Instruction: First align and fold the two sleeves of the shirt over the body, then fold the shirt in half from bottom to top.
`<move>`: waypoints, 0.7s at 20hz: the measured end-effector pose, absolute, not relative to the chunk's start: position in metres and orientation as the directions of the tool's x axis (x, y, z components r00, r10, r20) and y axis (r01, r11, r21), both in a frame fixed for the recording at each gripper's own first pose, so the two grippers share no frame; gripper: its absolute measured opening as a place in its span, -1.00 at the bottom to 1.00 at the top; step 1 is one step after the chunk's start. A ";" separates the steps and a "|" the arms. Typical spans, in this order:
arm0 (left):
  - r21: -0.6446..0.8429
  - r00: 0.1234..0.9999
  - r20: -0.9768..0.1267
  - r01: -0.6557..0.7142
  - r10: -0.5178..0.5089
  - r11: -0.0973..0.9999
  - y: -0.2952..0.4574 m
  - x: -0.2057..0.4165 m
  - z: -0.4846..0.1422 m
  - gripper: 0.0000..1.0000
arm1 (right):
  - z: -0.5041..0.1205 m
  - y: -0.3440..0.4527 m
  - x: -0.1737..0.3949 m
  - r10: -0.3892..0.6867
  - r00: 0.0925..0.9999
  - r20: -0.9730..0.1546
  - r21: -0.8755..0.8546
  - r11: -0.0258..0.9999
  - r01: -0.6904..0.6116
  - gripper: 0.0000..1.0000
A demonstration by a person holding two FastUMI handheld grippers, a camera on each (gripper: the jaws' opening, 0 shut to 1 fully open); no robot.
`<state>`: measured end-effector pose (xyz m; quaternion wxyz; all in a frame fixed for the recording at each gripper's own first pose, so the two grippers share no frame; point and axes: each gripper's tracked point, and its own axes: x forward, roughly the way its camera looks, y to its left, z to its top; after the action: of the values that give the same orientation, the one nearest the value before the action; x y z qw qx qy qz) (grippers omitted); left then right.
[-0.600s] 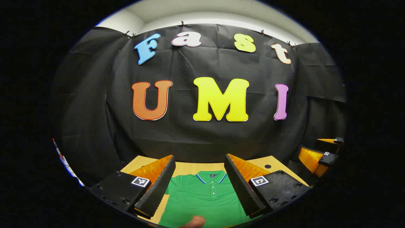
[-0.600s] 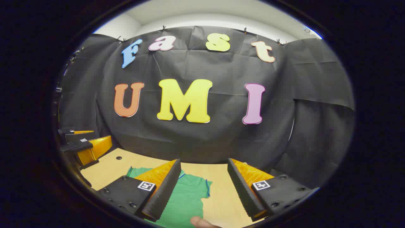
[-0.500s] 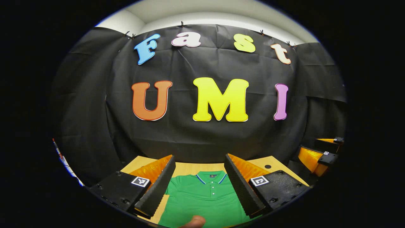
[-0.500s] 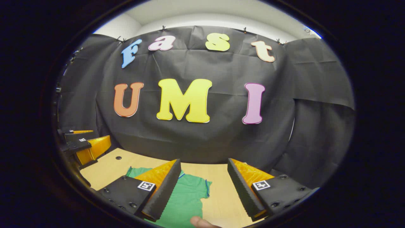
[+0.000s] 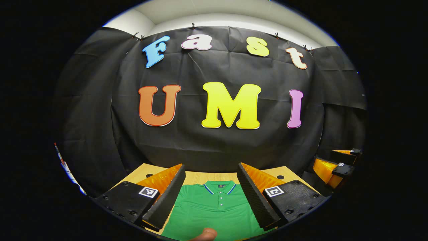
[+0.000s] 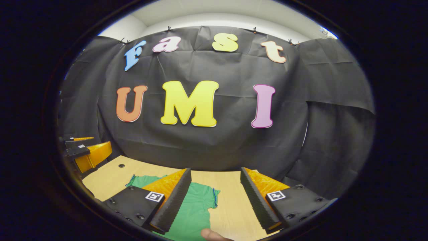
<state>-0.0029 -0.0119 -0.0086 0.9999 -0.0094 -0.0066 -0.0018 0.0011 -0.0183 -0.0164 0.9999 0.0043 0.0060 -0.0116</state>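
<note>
Left claw [image 5: 210, 197], jaws wide, hovers over the flat green short-sleeved polo shirt [image 5: 214, 214] on the pale wooden surface [image 6: 230, 207]; right claw [image 6: 214, 201], equally wide, has drifted slightly toward the sleeve at 9 o'clock. Folding not begun.

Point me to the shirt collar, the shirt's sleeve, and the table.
shirt collar [image 5: 219, 186]: left gripper view, the collar's front above the buttons.
sleeve [image 6: 205, 197]: right gripper view, the spread sleeve's cloth near its cuff.
table [image 6: 110, 175]: right gripper view, bare wood left of the shirt.
</note>
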 end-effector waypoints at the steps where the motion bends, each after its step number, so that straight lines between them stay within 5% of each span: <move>1: -0.017 1.000 0.011 0.003 -0.002 1.000 -0.012 -0.004 -0.009 0.99 | -0.017 -0.018 0.002 -0.023 1.000 -0.016 0.003 1.000 0.023 0.91; 14: -0.021 1.000 -0.002 -0.007 0.007 1.000 -0.007 -0.008 -0.019 0.99 | -0.039 -0.015 0.010 -0.006 0.998 -0.067 -0.011 1.000 0.005 0.86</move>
<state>-0.0084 -0.0068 -0.0194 0.9999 -0.0103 0.0007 0.0036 0.0100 -0.0148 -0.0395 0.9994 -0.0055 0.0333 -0.0028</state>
